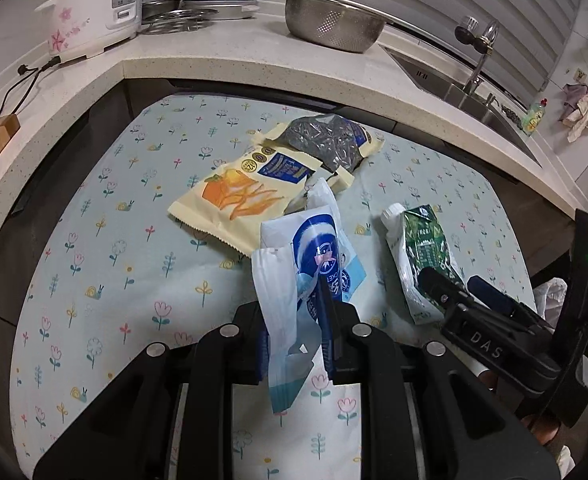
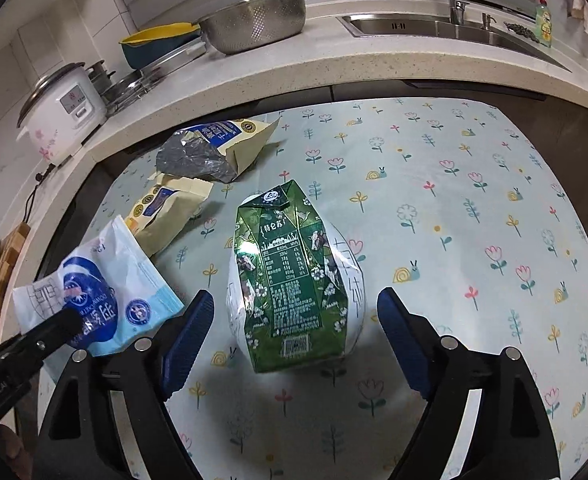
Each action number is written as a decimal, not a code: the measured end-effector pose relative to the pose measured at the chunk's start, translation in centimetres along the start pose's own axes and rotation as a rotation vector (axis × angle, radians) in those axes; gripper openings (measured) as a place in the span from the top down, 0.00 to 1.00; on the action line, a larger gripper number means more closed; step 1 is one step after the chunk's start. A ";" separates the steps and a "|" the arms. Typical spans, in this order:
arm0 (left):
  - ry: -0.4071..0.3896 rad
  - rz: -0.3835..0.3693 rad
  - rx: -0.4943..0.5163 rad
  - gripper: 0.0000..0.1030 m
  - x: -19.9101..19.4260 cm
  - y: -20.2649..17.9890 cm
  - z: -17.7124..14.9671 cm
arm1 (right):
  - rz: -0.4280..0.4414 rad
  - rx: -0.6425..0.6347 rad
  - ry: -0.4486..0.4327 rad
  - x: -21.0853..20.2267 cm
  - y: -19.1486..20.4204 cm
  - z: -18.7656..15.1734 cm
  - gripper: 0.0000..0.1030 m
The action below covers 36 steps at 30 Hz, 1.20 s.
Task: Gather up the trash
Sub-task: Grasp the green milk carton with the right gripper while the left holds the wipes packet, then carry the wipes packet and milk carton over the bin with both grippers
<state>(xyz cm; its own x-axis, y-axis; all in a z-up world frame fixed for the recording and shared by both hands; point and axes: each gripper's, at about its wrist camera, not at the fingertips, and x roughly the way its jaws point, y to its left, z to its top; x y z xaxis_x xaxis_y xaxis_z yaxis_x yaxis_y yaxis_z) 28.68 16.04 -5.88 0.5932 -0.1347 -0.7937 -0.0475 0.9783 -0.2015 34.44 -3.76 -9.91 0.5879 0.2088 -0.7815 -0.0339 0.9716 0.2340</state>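
On the flowered tablecloth point(image 2: 474, 184) lie a torn yellow snack bag point(image 1: 238, 196) and a green milk carton point(image 2: 290, 280), with nothing blocking either. Beyond them the counter point(image 1: 214, 68) carries a rice cooker point(image 1: 94, 8) and a colander point(image 1: 330, 20). The left gripper point(image 1: 298, 344) pinches a blue-and-white wrapper point(image 1: 310, 264). The right gripper point(image 2: 294, 344) stands spread around the carton, not touching. Only the right view shows the carton's printed face.
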 end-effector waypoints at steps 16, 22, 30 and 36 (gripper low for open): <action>0.028 -0.027 -0.025 0.81 2.9 -0.5 1.1 | -0.027 -0.075 0.019 2.9 0.6 0.4 0.22; 0.018 -0.038 -0.013 0.81 1.8 -1.4 1.1 | -0.021 -0.045 -0.032 0.3 -0.2 0.4 0.22; -0.014 -0.074 0.038 0.81 -1.2 -4.6 0.3 | -0.019 0.020 -0.085 -4.7 -3.1 -0.3 0.22; -0.021 -0.117 0.089 0.81 -3.6 -8.0 -1.1 | -0.030 0.067 -0.139 -9.3 -5.9 -1.8 0.22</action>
<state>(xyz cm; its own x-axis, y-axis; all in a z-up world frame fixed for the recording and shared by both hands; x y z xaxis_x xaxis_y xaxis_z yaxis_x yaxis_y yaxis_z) 26.02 8.55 -2.11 0.6070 -0.2463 -0.7556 0.0943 0.9664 -0.2393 27.73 -11.18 -5.08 0.6945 0.1575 -0.7020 0.0370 0.9666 0.2536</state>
